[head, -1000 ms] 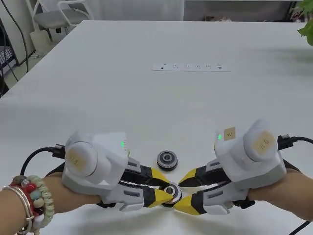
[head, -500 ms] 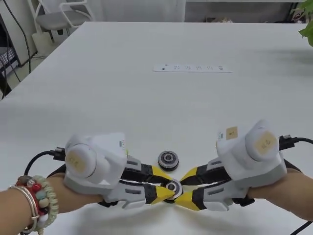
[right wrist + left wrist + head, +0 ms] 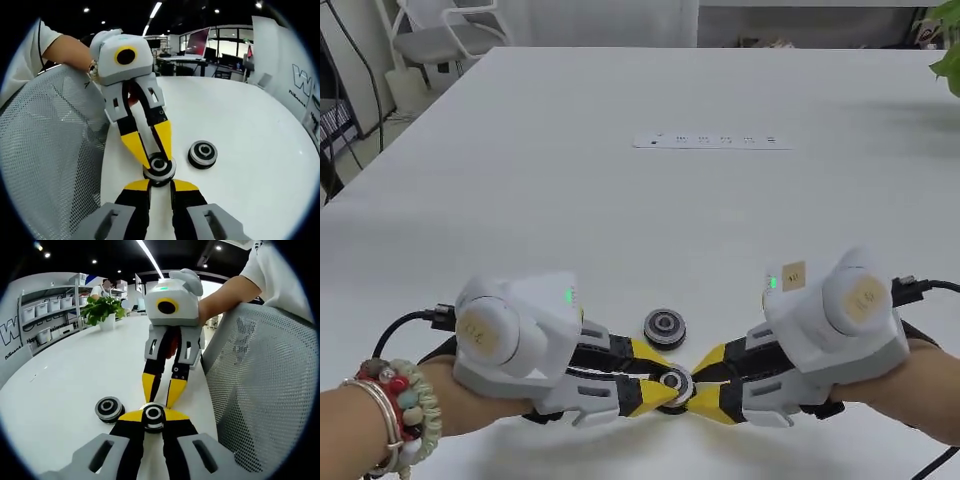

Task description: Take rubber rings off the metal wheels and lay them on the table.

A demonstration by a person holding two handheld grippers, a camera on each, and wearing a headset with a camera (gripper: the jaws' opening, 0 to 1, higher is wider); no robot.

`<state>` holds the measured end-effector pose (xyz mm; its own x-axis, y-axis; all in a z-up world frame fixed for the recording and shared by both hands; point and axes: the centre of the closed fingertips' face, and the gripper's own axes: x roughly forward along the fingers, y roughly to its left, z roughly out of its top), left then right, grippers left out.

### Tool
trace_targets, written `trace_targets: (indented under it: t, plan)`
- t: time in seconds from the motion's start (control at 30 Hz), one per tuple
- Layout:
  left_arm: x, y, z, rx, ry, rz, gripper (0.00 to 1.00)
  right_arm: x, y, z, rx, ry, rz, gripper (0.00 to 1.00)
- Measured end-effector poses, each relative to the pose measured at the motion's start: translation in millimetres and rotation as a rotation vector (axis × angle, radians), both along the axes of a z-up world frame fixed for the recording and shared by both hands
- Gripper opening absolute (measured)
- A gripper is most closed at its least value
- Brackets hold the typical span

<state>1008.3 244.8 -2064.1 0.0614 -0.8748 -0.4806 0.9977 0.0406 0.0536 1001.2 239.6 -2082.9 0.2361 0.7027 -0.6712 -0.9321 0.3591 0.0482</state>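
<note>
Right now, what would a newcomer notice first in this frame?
Both grippers meet tip to tip near the front of the white table: the left gripper and the right gripper each pinch the same small wheel between their yellow jaws. A second wheel, its dark rubber ring on, lies loose on the table just beyond them.

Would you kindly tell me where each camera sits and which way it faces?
Head view: on the headset, looking down at the white table, where left gripper and right gripper clamp one wheel; both wrists show.
Left gripper view: looks along its jaws at the right gripper and that forearm.
Right gripper view: the reverse, toward the left gripper and arm.
All share the clamped wheel and second wheel.
</note>
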Motion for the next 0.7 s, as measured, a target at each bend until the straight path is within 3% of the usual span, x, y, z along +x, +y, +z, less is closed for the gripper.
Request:
trace_targets:
  t: [0.07,0.23,0.4,0.5,0.7]
  plan:
    - [-0.1,0.0,0.2,0.0,0.0,0.001,0.08,0.1,-1.6,-0.7,-0.012,-0.006,0.004,0.04]
    - [-0.8,0.3,0.8,-0.001,0.002,0.003,0.08,0.9,-2.0,-1.2,-0.004,0.011,-0.016,0.03]
    - [-0.1,0.1,1.3,-0.005,0.003,0.01,0.08,3.4,-4.1,-3.3,-0.019,0.113,-0.129,0.0]
    - [1.0,0.3,1.4,-0.003,0.004,0.016,0.08,5.1,-3.6,-3.1,-0.023,0.13,-0.154,0.0]
    - [2.3,0.7,1.4,-0.002,0.009,0.024,0.08,5.6,-4.7,-5.2,-0.009,0.215,-0.261,0.0]
